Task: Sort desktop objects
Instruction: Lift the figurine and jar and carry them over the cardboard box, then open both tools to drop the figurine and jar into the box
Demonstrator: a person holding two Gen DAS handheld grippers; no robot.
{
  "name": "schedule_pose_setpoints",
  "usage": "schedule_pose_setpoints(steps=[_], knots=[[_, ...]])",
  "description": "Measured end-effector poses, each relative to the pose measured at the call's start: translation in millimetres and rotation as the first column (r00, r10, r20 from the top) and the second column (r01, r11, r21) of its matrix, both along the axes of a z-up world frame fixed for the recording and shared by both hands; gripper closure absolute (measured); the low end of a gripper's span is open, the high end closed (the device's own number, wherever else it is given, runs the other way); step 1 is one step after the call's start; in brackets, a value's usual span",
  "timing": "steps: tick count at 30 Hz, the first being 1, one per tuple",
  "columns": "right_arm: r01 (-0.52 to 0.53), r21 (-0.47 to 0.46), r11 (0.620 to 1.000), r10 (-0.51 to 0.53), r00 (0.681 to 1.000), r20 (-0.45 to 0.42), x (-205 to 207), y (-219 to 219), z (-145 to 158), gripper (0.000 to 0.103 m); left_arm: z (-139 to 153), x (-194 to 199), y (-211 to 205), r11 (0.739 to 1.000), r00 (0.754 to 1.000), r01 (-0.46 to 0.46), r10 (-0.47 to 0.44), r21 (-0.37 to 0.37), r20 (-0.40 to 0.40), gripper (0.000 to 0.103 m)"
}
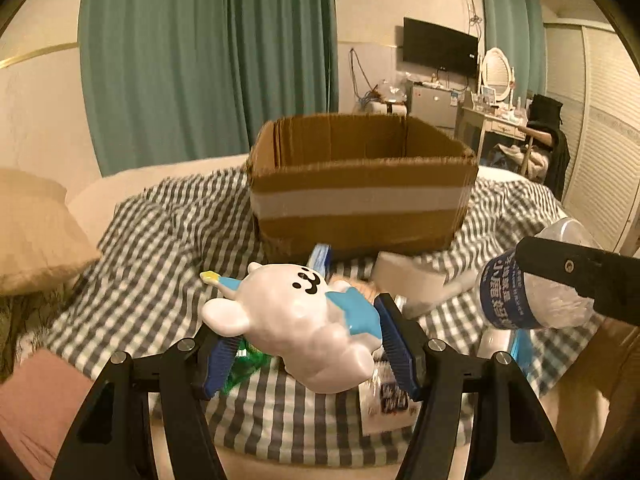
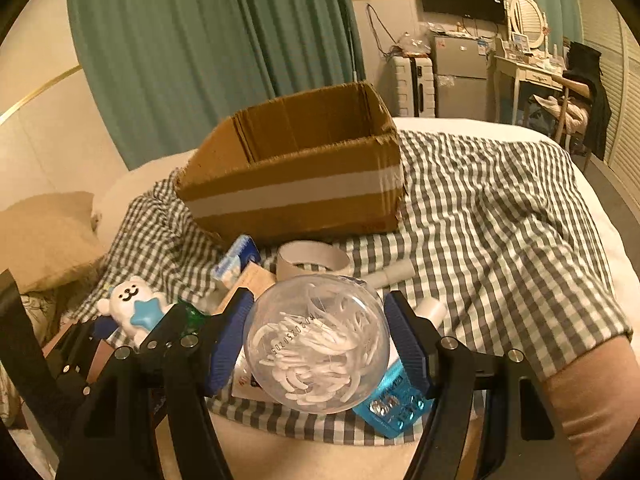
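My left gripper (image 1: 306,344) is shut on a white bear toy (image 1: 296,320) with a blue star, held above the checked cloth. The toy also shows in the right wrist view (image 2: 132,304). My right gripper (image 2: 316,340) is shut on a clear plastic jar of white floss picks (image 2: 316,344); in the left wrist view this jar (image 1: 528,292) shows at the right with a blue label. An open cardboard box (image 1: 360,184) stands behind both, also seen in the right wrist view (image 2: 296,176).
On the checked cloth (image 2: 500,220) lie a tape roll (image 2: 312,260), a blue-white packet (image 2: 236,260), a white tube (image 2: 394,274), a blue blister pack (image 2: 394,404) and a green wrapper (image 1: 244,360). A beige pillow (image 1: 36,232) is at the left.
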State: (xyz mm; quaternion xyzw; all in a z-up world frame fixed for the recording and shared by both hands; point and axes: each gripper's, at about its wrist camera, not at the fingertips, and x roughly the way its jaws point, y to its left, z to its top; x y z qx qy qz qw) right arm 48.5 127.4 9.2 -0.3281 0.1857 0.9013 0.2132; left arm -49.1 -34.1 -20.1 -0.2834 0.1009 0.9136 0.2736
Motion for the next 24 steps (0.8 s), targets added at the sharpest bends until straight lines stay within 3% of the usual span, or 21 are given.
schedule_pose_setpoints(steps=[13,24], knots=[[-0.045,0.033,0.998,0.047,0.996,-0.073,-30.7,26.9,44.7,0.036,52.9,-47.5,36.9,0.997,0.998,0.018,-0.013,0.072,-0.063,0.037],[-0.068,0.092,0.993,0.082,0.985,-0.149,-95.8,65.4,94.9,0.036,92.3,-116.0,68.2,0.989,0.996,0.009,0.005,0.147,-0.093,0.037]])
